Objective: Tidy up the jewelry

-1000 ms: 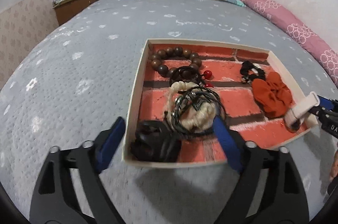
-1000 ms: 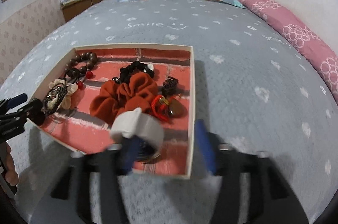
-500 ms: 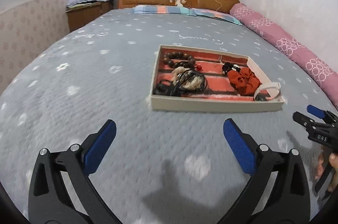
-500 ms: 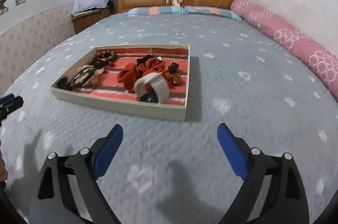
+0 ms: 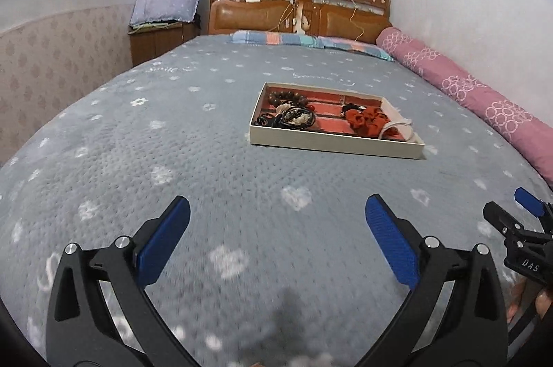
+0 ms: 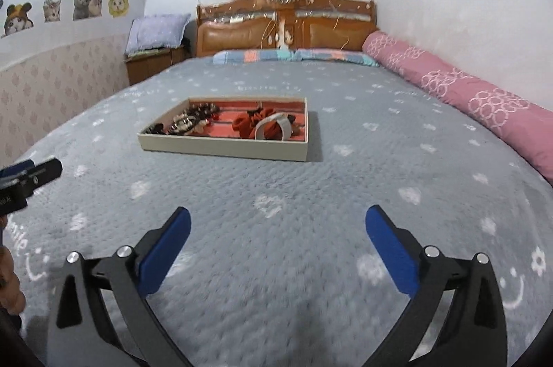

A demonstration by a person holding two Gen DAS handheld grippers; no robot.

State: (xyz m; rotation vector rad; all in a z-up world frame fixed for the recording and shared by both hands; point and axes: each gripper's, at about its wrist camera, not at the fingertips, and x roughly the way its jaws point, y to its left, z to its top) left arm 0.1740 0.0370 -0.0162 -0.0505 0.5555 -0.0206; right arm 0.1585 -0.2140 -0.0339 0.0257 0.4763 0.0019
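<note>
What changed: A second ago my tongs were right at the tray. Now both have pulled far back, and the tray looks small out on the bed.
My left tongs (image 5: pixel 276 221): Wide open. Nothing in them. They hang over the gray blanket (image 5: pixel 138 159), well apart from the tray.
My right tongs (image 6: pixel 278 225): Wide open too, and holding nothing. The white band they were at a second ago is now in the tray.
Tray (image 5: pixel 331 145): It sits on the bed, out in front of both tongs.
In the tray: Brown beads (image 5: pixel 285 97) at the far left. A dark tangle of bands (image 5: pixel 293 119) near them. A red scrunchie (image 5: pixel 366 121) in the middle. The white band (image 6: pixel 273 126) beside the scrunchie, at the right end.
What it means: I think the job is done, or almost. All the jewelry I can see is inside the tray, and none is on the blanket.
</note>
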